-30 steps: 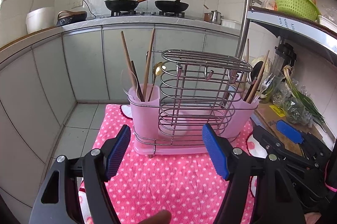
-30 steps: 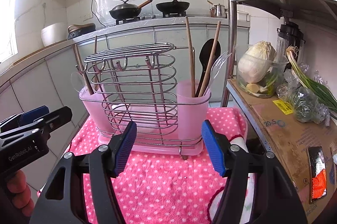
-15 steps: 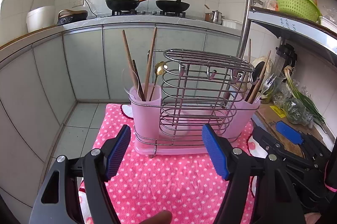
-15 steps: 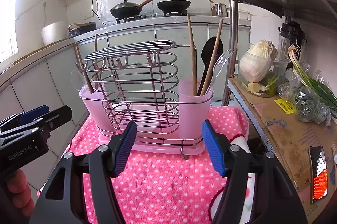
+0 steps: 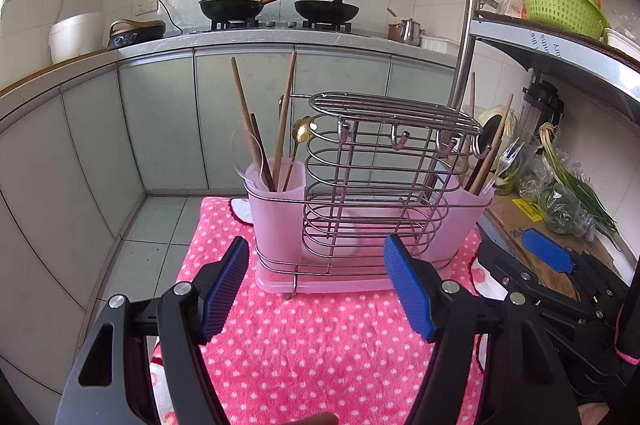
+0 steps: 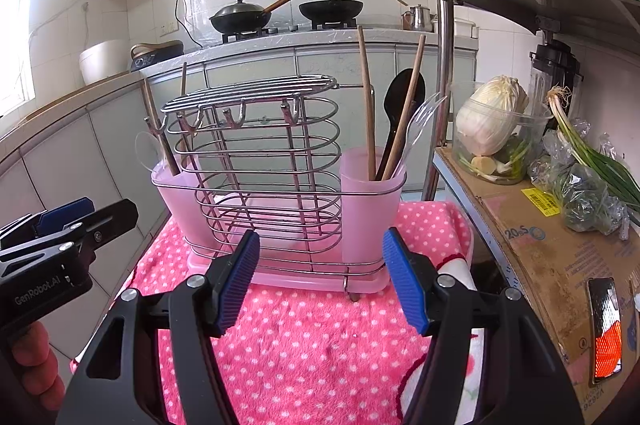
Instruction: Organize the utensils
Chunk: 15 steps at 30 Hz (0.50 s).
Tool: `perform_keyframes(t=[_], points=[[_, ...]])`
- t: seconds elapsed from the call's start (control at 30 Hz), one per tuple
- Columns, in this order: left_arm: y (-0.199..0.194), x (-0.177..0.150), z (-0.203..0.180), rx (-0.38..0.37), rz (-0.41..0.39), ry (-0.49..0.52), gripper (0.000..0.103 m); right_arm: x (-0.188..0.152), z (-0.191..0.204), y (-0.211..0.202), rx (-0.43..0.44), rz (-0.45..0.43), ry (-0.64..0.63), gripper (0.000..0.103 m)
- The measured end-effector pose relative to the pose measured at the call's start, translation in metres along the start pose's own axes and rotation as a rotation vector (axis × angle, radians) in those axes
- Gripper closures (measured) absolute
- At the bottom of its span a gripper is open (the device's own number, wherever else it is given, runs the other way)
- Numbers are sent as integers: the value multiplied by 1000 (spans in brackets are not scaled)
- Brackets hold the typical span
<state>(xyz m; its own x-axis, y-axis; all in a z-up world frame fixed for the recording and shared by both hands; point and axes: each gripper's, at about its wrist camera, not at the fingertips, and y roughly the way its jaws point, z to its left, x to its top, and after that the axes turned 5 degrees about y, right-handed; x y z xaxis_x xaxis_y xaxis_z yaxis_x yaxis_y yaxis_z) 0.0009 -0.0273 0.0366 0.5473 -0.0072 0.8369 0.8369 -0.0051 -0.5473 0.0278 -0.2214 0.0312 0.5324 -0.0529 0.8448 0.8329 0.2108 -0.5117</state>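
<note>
Both claws empty, poised before the utensil rack

Left claw (image 5: 316, 289) and right claw (image 6: 320, 281) gape, holding nothing; utensil rack (image 5: 372, 185) stands mid-frame on the dotted cloth (image 5: 320, 345). Next, seemingly: reach a cup's chopsticks (image 6: 366, 105).

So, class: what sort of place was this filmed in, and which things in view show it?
Most likely a home kitchen. Two woks sit on a gas stove against a tiled wall, a kettle stands on the counter, and a wire utensil rack holds chopsticks and spoons.

Bare pink towel (image 6: 304, 353) lies open before the wire rack (image 6: 260, 161). A shelf post (image 6: 440, 65) and cardboard box (image 6: 552, 257) crowd the right.
</note>
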Motion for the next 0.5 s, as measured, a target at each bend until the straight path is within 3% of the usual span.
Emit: perform_keyframes(t=[0.5], points=[[3, -1, 1, 1, 3, 2, 34, -2, 0, 2, -2, 9, -2, 38]])
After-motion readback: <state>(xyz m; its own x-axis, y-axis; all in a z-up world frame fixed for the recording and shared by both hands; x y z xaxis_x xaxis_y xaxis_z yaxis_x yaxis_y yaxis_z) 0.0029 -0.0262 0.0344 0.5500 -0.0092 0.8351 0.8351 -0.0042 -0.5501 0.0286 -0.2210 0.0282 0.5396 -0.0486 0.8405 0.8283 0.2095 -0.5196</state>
